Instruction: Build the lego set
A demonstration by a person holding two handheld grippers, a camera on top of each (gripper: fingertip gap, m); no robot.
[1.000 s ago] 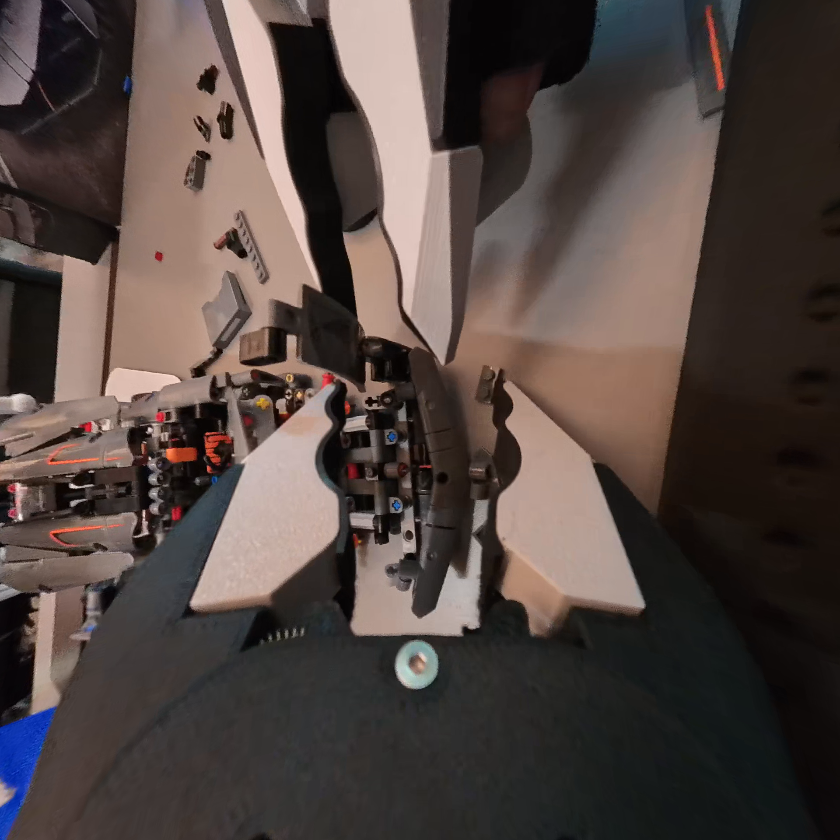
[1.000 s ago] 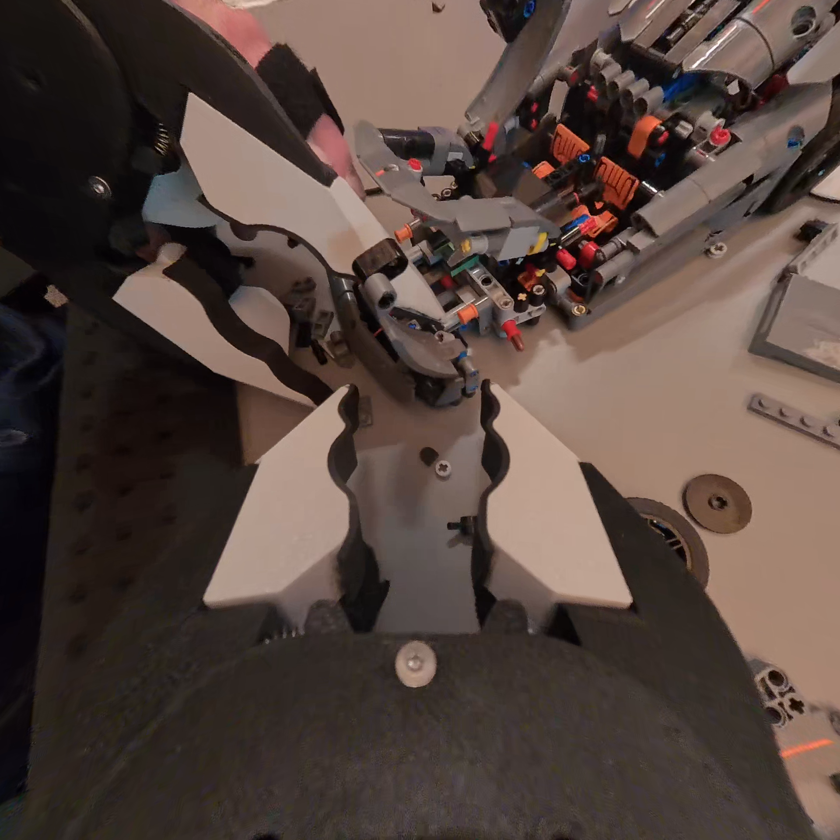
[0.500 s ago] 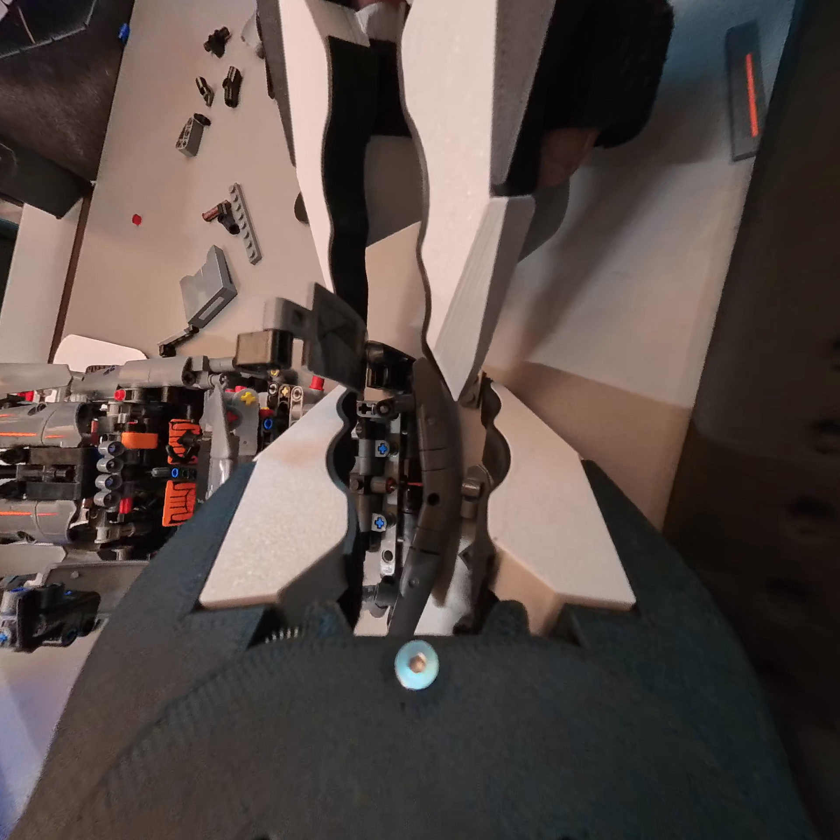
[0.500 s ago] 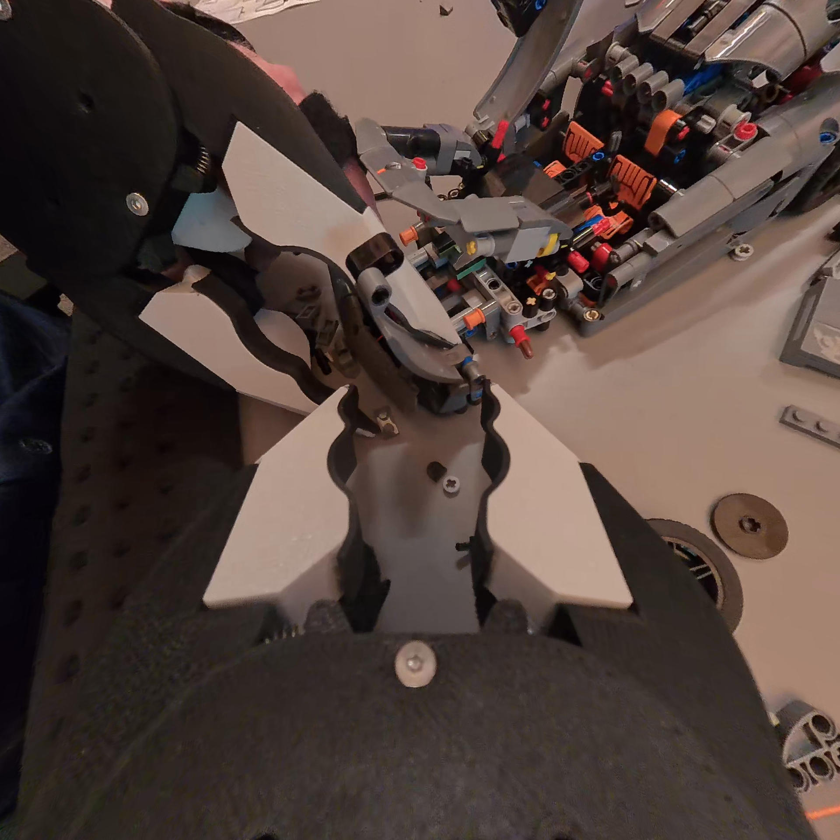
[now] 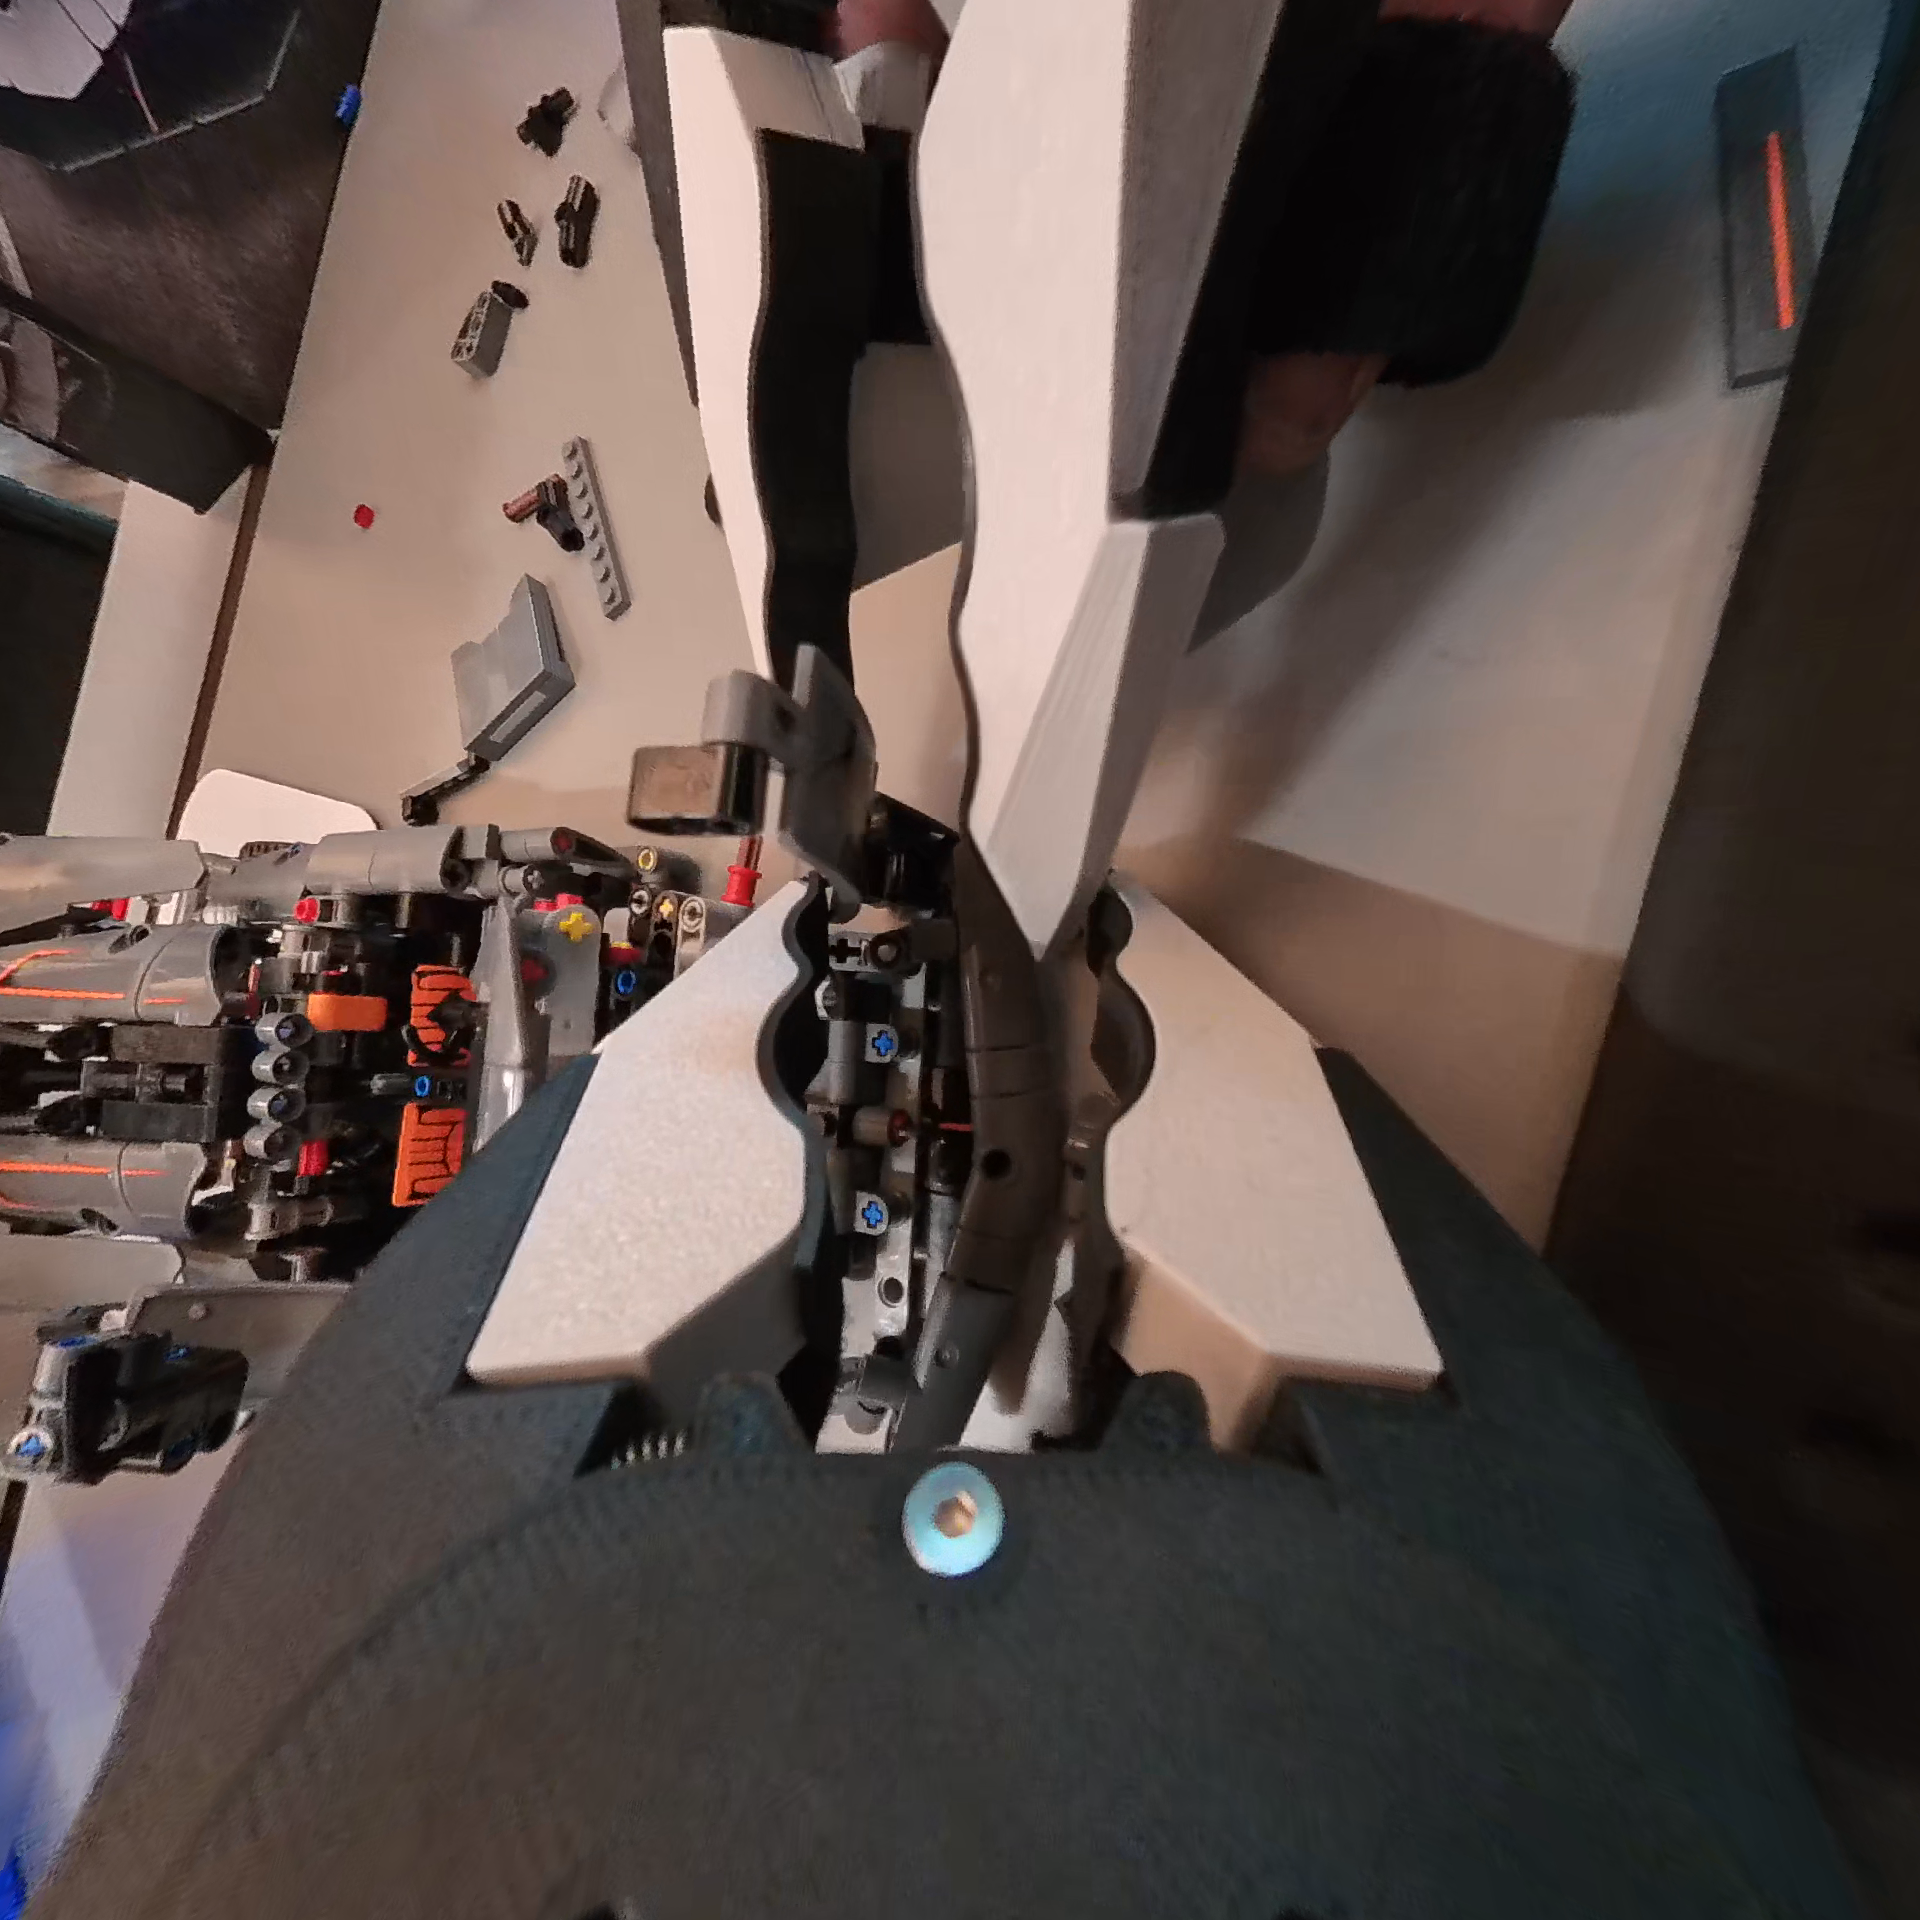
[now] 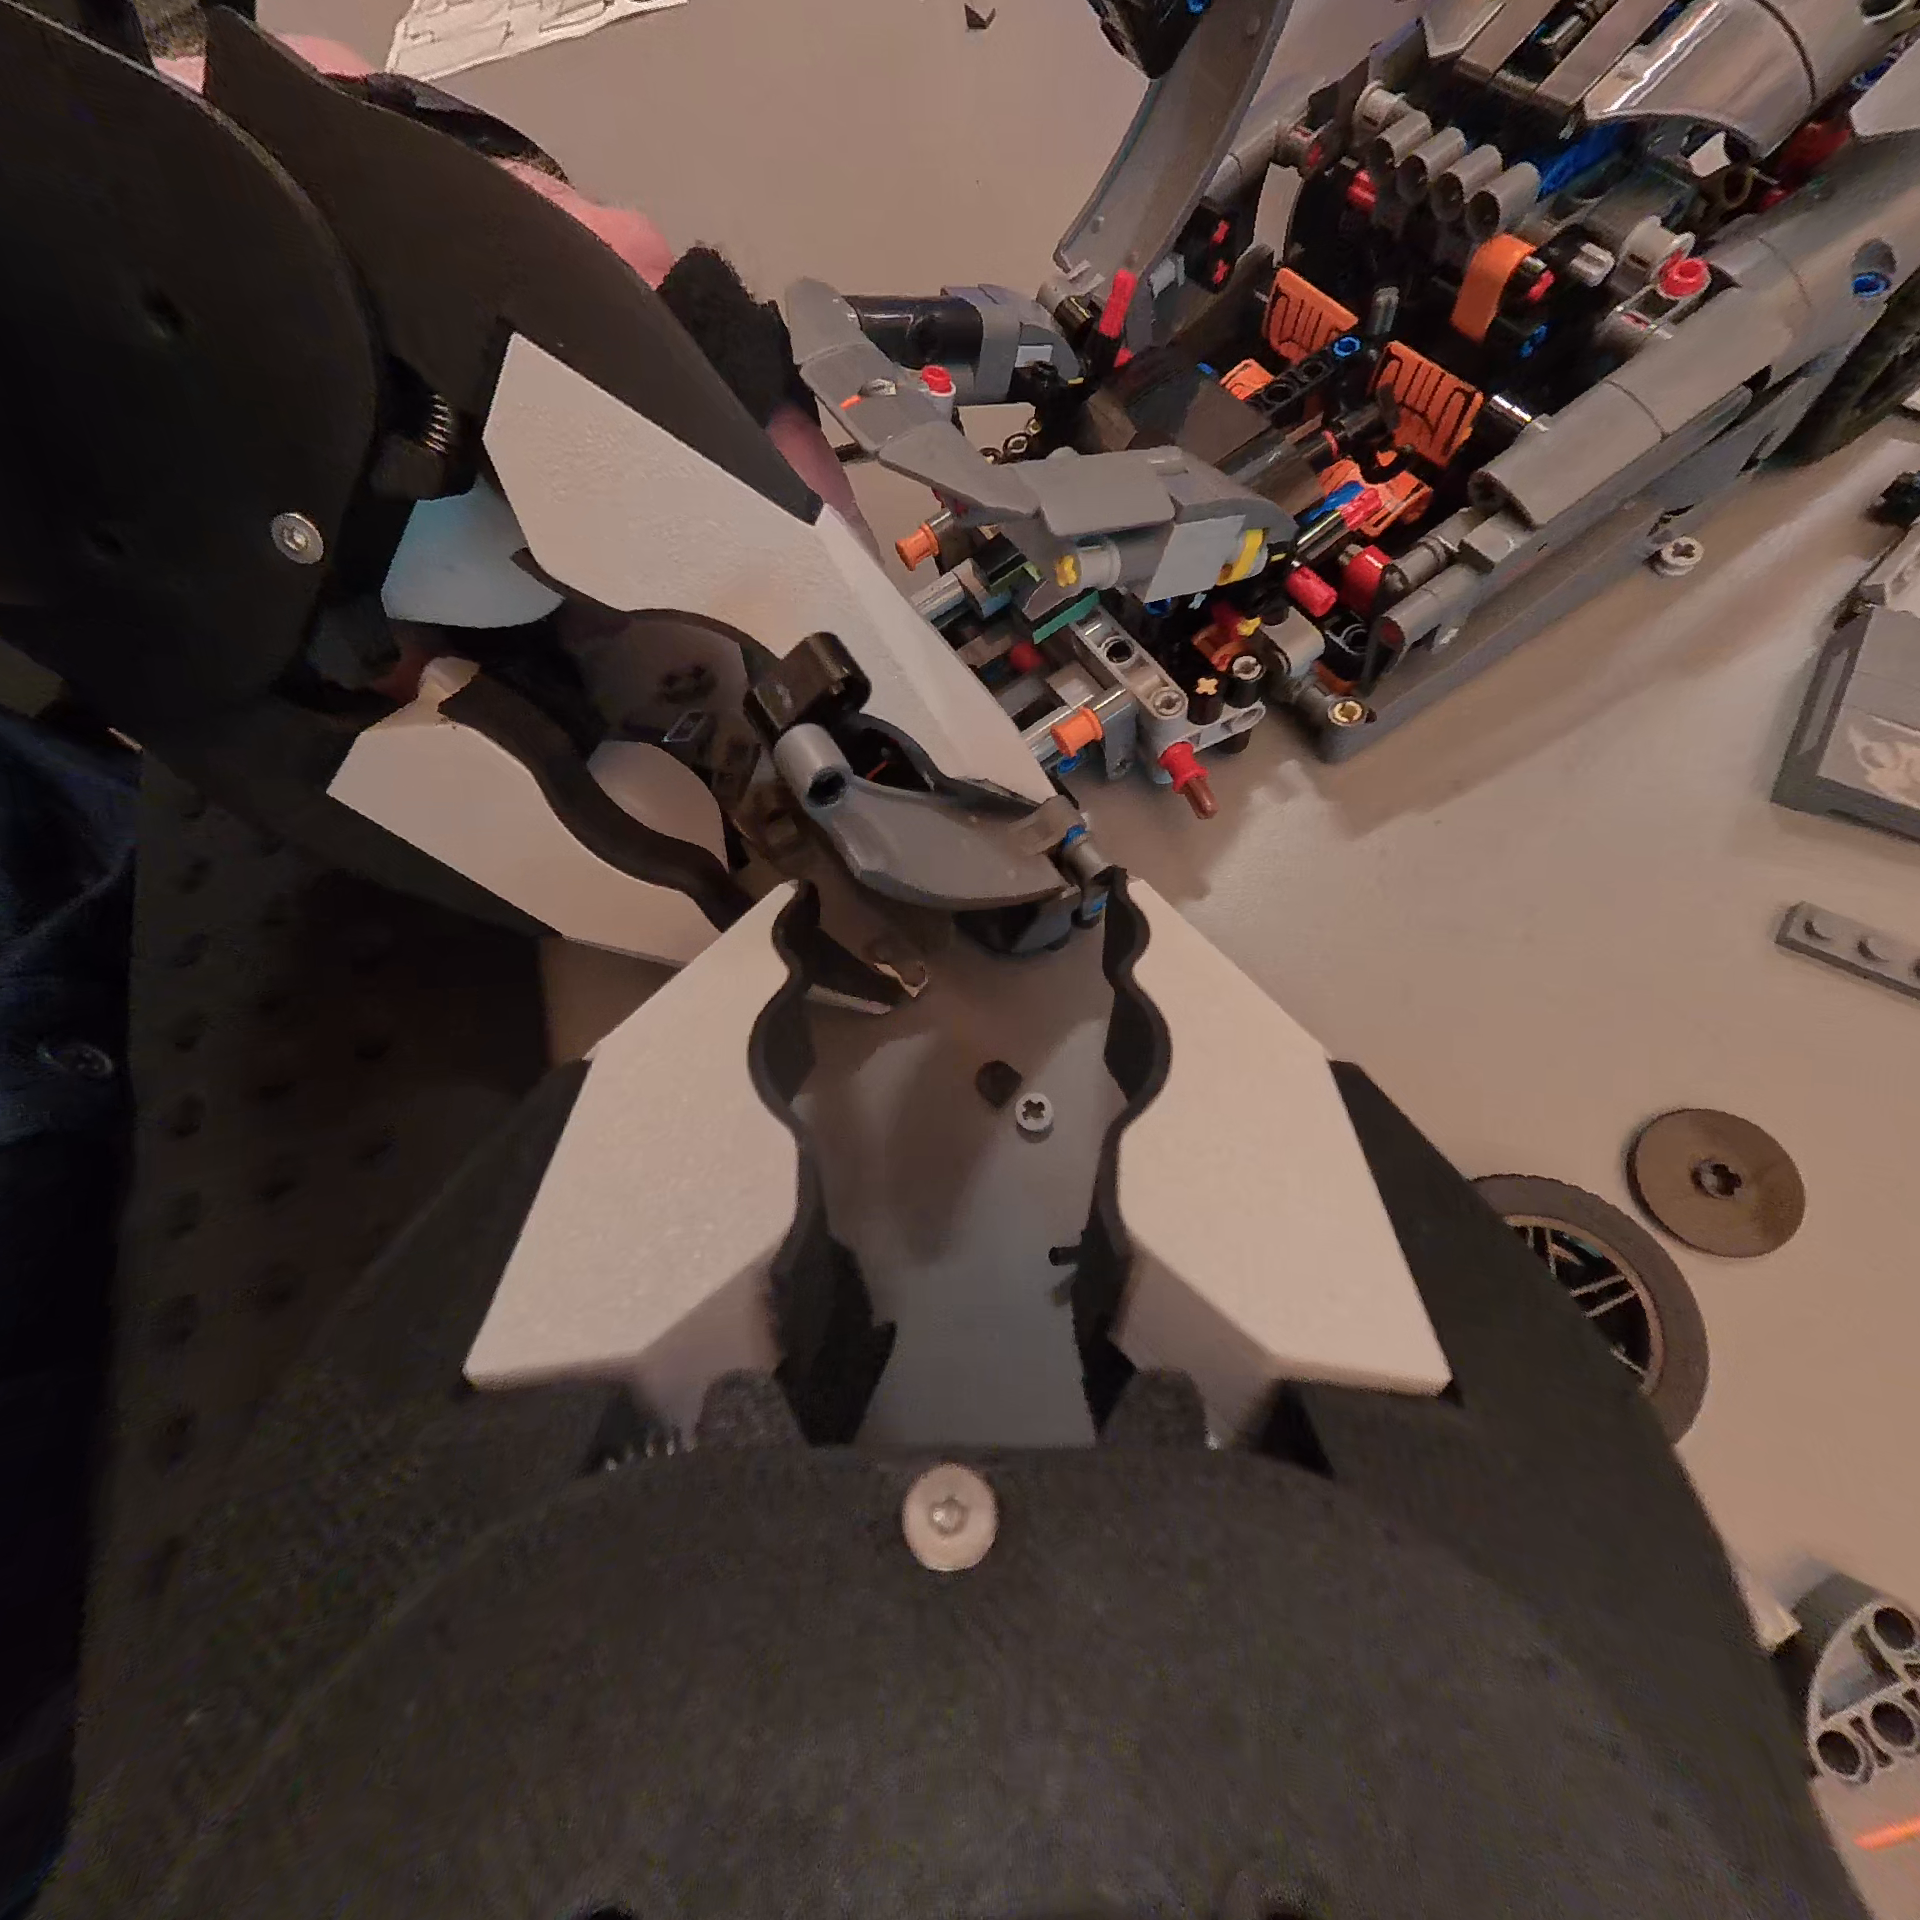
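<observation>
The curved dark-grey sub-assembly (image 5: 992, 1122) is sitting clamped between the fingers of the left hand-held gripper (image 5: 956, 1039), just beside the big lego model (image 6: 1455, 436) on the worktop (image 6: 1403, 987). Over the last second the right hand-held gripper (image 6: 951, 997) has been closing in, and its spread, empty fingers are now bracketing the sub-assembly's near end. That suggests a hand-over or a two-handed press-fit is coming. Loose parts, a wheel (image 6: 1600, 1309) and a disc (image 6: 1714, 1179) are lying nearby.
</observation>
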